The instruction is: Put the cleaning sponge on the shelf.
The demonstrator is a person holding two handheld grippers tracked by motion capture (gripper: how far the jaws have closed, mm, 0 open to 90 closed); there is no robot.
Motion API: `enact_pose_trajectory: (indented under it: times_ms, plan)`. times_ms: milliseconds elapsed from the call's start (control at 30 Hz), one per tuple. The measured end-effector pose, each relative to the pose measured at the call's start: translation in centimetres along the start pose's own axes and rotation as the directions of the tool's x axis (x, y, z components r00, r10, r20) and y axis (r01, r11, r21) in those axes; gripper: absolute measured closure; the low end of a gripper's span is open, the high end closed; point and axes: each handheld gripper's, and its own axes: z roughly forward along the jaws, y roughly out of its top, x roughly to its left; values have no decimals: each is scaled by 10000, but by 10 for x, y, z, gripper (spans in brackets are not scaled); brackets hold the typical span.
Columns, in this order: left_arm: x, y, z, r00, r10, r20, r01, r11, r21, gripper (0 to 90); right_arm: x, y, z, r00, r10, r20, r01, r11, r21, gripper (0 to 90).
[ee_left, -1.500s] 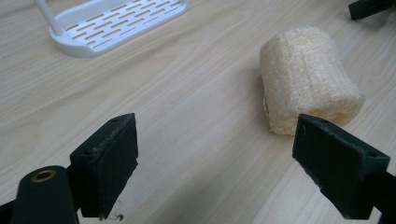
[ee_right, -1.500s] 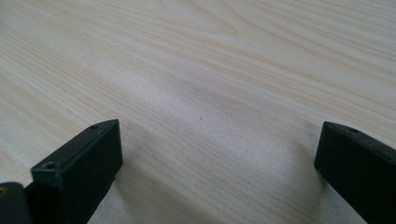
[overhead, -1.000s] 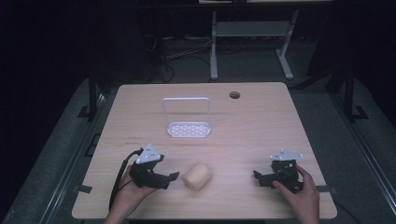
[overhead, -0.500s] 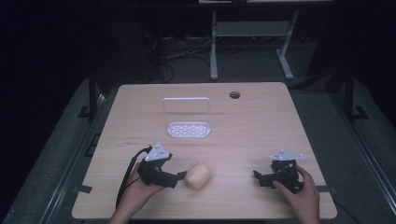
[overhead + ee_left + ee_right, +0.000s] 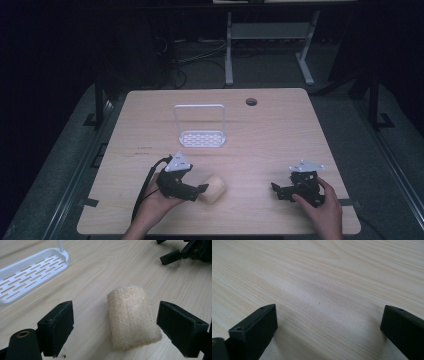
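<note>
On the wooden table (image 5: 280, 130), the white slotted rack (image 5: 202, 138) holds nothing.

The table (image 5: 280, 130) is pale wood with a fine, smooth, matt grain. The sponge (image 5: 132, 316) looks rough and fibrous, like loofah. The rack (image 5: 30, 275) is smooth white plastic with a slight sheen. The left gripper (image 5: 115, 327) has matt black jaws, faintly scuffed at the edges.
</note>
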Motion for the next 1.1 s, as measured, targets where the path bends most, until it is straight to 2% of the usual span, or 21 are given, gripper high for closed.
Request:
enact_pose_trajectory:
  times_ms: [500, 800, 1100]
  plan:
    - [-10, 8, 16, 9995, 62, 301, -64, 10000, 48, 138, 0, 0, 0, 10000, -1, -1, 1, 10000, 1, 7]
    - [-16, 9, 24, 9993, 87, 356, -90, 9999, 92, 138, 0, 0, 0, 10000, -2, -1, 2, 10000, -1, 6]
    - [-21, 7, 31, 9997, 80, 216, -85, 9997, 232, 138, 0, 0, 0, 10000, -3, -2, 3, 10000, 0, 7]
